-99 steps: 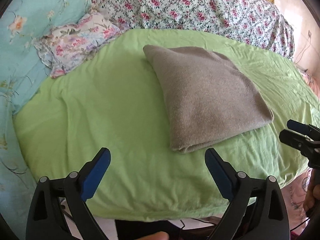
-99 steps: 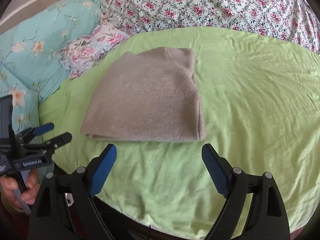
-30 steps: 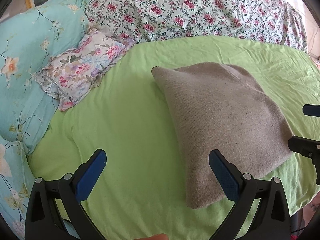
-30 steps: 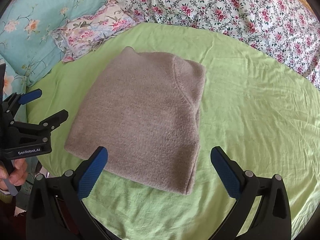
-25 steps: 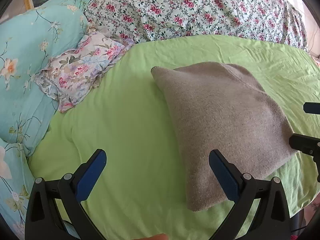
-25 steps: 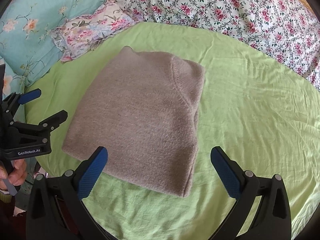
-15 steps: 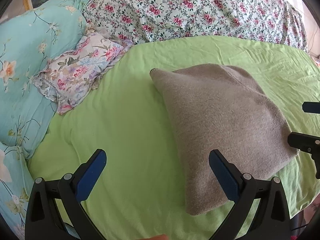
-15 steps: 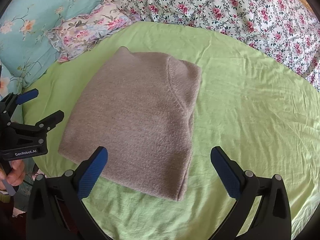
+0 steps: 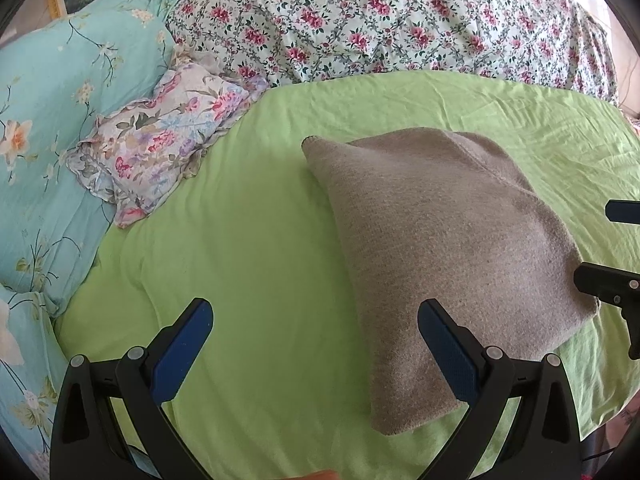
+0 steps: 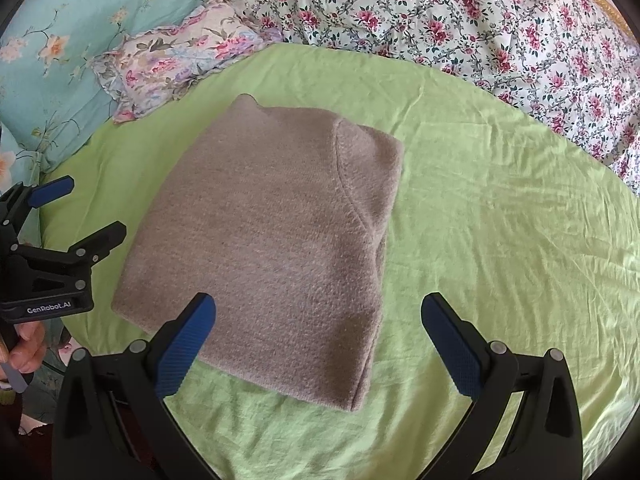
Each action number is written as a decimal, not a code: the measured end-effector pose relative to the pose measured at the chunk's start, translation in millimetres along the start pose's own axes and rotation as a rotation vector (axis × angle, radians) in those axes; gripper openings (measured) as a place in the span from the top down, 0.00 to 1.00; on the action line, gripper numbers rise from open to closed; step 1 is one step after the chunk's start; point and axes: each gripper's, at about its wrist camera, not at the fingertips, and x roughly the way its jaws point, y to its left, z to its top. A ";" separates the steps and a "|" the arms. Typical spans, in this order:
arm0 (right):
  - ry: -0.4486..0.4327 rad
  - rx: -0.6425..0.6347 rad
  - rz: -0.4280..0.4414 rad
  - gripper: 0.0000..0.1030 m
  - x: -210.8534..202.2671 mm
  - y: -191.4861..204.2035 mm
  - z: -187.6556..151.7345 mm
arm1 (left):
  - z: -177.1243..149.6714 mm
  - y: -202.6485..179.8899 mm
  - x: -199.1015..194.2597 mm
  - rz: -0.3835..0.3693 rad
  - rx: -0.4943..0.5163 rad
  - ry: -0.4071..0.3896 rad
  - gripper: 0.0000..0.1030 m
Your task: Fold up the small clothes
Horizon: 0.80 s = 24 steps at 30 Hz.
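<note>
A grey-brown knitted garment [image 9: 448,248] lies folded into a flat rectangle on the green sheet [image 9: 240,260]. In the left wrist view my left gripper [image 9: 316,332] is open and holds nothing; its right finger hangs over the garment's near left edge. The right gripper [image 9: 600,246] shows at the right edge, just off the garment's near right corner. In the right wrist view the garment [image 10: 280,220] fills the middle. My right gripper [image 10: 318,328] stands open over its near edge, holding nothing. The left gripper [image 10: 90,210] is open beside the garment's left side.
A small floral pillow [image 9: 160,148] and a teal flowered pillow [image 9: 52,120] lie to the far left. A rose-patterned quilt [image 9: 400,20] runs along the back. A hand [image 10: 28,344] grips the left gripper's handle. Bare green sheet [image 10: 500,220] spreads right of the garment.
Both grippers have moved forward over the bed towards the folded garment, which now sits closer under their fingers. Both stayed open and the garment has not shifted.
</note>
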 end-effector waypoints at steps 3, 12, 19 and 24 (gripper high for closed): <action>0.000 -0.002 0.000 0.00 0.3 -0.8 0.0 | 1.3 0.0 -0.6 0.001 -0.003 -0.004 0.00; 0.008 0.009 -0.005 0.01 2.3 -6.6 -0.8 | 2.1 0.2 0.3 0.006 -0.011 0.002 0.01; 0.009 0.010 -0.008 0.00 2.5 -6.0 -1.5 | 2.9 1.4 0.8 0.005 -0.016 0.004 0.01; 0.009 0.011 -0.009 0.00 2.5 -5.7 -1.6 | 3.5 1.9 0.5 0.005 -0.017 0.003 0.00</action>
